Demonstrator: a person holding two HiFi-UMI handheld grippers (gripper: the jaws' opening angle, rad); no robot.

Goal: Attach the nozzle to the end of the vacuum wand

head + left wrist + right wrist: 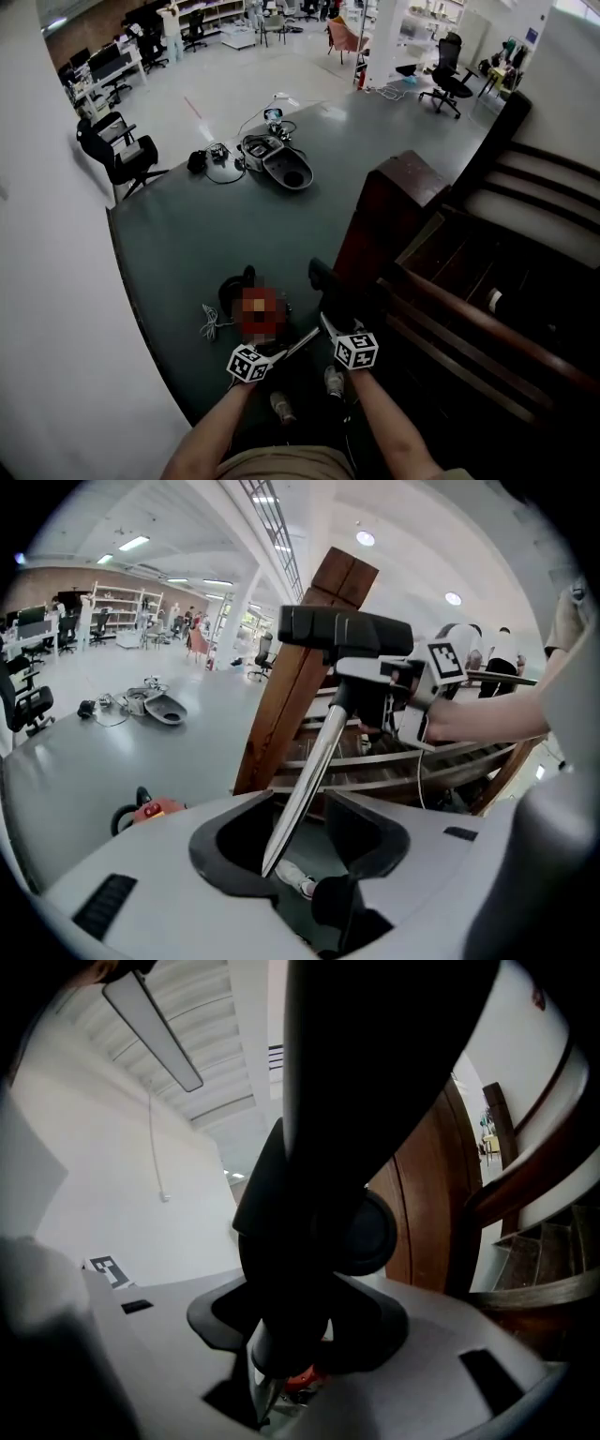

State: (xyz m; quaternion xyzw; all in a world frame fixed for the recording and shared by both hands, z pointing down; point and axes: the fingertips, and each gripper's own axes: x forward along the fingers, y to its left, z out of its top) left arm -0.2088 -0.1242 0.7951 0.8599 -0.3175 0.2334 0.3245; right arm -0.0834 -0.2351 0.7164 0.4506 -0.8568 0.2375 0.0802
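1. Grey floor (234, 225) beside the wooden stairs (389, 211): left gripper (300, 803) clamps the wand (309, 771), its long axis slanting upward away
2. Right gripper (300, 1321) clenches the nozzle (342, 630) at the wand's upper end, seating unclear

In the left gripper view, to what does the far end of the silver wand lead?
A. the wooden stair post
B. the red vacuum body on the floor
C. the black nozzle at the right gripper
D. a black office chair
C: the wand runs from between the jaws of the left gripper up to the black nozzle, which the right gripper holds.
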